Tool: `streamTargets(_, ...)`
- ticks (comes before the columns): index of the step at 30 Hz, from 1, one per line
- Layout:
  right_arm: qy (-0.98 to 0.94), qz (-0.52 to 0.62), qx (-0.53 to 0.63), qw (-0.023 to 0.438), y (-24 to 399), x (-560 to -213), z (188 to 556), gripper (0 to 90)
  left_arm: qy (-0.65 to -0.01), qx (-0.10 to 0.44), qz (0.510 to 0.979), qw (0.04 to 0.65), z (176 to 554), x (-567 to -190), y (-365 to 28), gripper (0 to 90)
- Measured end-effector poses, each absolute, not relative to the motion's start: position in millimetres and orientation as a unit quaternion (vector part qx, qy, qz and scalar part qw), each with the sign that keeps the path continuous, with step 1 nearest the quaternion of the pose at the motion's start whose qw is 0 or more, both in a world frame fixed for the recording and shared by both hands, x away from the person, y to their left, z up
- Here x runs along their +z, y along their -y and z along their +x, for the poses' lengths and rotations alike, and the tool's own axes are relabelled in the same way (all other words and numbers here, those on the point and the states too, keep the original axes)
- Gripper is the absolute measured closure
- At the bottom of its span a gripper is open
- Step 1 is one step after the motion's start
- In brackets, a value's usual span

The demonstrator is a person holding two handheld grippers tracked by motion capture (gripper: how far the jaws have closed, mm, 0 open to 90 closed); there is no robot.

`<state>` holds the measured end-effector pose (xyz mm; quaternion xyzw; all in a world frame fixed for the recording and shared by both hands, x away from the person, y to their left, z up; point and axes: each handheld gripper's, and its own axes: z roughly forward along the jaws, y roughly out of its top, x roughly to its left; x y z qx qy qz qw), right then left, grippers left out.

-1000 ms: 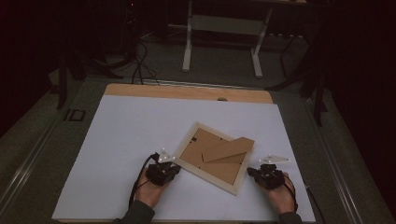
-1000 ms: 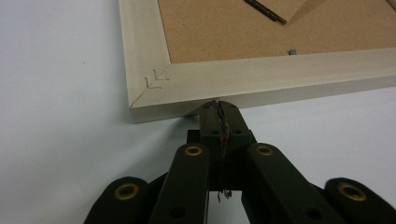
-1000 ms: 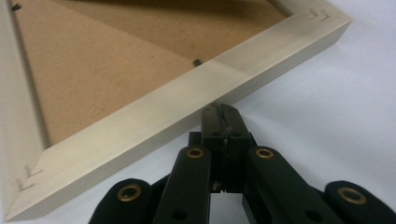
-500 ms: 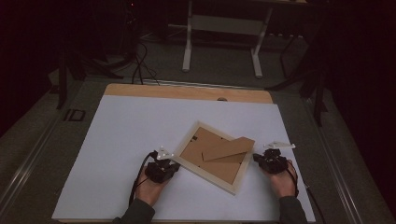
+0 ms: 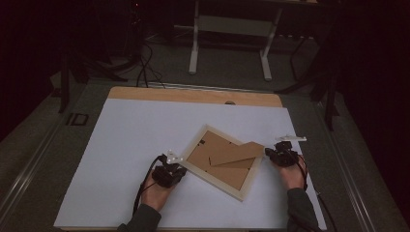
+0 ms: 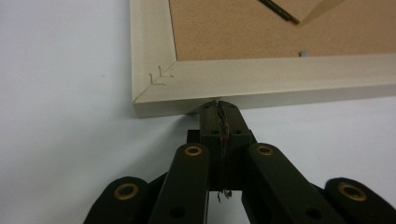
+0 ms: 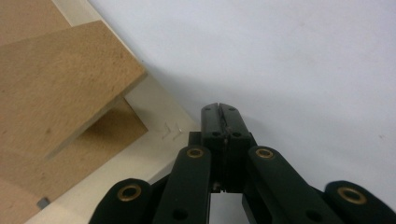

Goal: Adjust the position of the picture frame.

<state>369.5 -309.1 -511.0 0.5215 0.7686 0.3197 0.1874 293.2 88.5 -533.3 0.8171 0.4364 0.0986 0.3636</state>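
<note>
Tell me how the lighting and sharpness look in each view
High view: dim, surroundings nearly black, white table sheet evenly lit. Left gripper view: bright, picture frame sharp, soft shadow beneath its edge. Right gripper view: backing board casts a shadow, near jaws slightly soft.

Both forearms enter from the near edge, each hand wrapped around its tool: left gripper (image 5: 170, 170) low and level, jaws pressed together; right gripper (image 5: 282, 155) farther forward, jaws likewise closed, nothing between them.

My left hand-held gripper (image 6: 219, 108) hides part of the picture frame's (image 6: 261, 84) near edge, and the frame runs off the picture's top and right.
</note>
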Motion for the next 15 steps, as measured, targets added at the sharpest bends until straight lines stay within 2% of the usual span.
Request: streamTargets(15,-0.768,0.529,0.314,0.177,306.5,-521.9,377.6,90.0,-0.452,0.074,0.803,0.382,302.0,-535.6,-89.2,90.0)
